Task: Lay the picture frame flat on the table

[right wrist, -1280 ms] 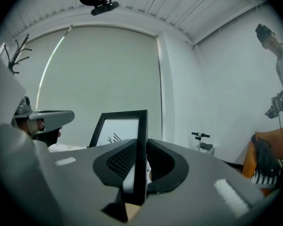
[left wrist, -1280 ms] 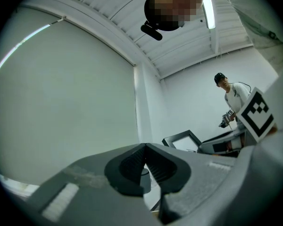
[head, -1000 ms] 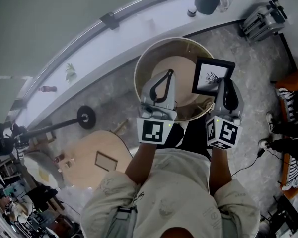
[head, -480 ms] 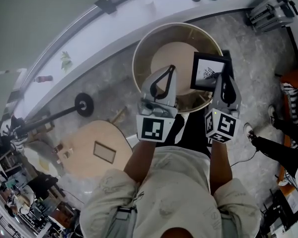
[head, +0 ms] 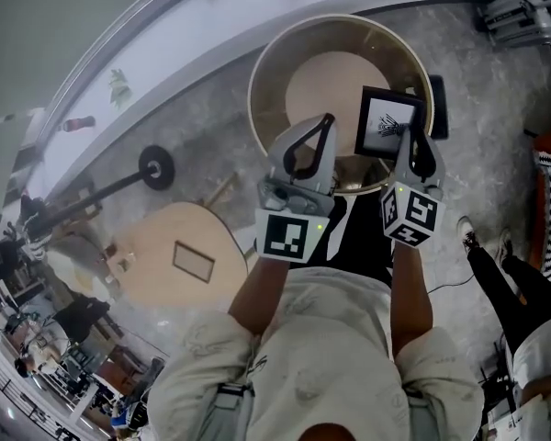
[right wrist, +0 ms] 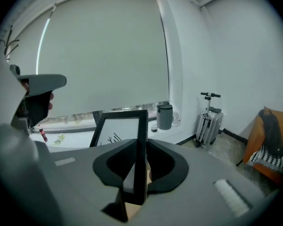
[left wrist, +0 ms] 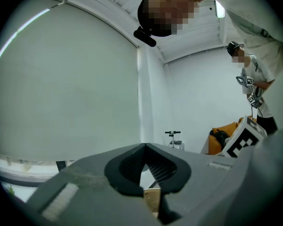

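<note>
Right gripper (head: 411, 134) is clamped on the picture frame (head: 390, 124), its two jaws pressed against the front and back of the black border. In the right gripper view, the frame (right wrist: 116, 128) stands upright on edge between the jaws of the gripper (right wrist: 140, 149). Its white picture with a small dark drawing faces left. This grip on the border likely gives control for tipping the frame over without touching the picture itself.

From the head view, the frame hangs over the near right part of a round wooden table (head: 331, 81), just inside the rim. Whether its lower edge touches the tabletop cannot be told. It is not yet lying flat, so the task appears to be at the lowering stage.

The left gripper (head: 321, 127) hovers beside it, over the near edge of the table. In its own view, the left gripper (left wrist: 144, 146) has its jaw tips meeting with nothing between them. It seems kept close as a spare, out of the frame's way.

The next move probably calls for tilting the frame down gently onto the open tabletop toward the middle. Letting go too early could make it drop or slide off the rim.
</note>
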Demonstrator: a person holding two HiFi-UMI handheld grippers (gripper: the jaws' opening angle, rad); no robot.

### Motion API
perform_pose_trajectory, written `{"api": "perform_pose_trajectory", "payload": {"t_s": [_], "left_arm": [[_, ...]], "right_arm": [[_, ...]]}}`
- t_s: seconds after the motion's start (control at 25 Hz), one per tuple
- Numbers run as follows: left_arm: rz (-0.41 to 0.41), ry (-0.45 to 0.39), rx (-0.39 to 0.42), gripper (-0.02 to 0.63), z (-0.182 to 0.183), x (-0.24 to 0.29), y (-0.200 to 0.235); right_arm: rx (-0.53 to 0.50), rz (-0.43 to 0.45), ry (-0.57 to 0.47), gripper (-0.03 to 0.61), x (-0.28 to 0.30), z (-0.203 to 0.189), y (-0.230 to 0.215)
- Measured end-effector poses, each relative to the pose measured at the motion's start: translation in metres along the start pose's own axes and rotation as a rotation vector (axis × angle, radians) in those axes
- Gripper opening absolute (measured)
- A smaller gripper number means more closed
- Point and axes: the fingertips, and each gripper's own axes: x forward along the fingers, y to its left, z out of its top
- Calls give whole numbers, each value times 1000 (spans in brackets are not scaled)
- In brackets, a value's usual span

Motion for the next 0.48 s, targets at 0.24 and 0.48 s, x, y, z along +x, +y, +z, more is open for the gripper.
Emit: {"api": "perform_pose_trajectory", "payload": {"t_s": [0.24,0.48], "left_arm": [[-9,19,-27,3,-25,3,-4],[-25,49,-51,3,-48,9,-9]], "right_arm": [[19,4,87,69,26,-50,0],[46,-9,179,69,43,-96,-9]]}}
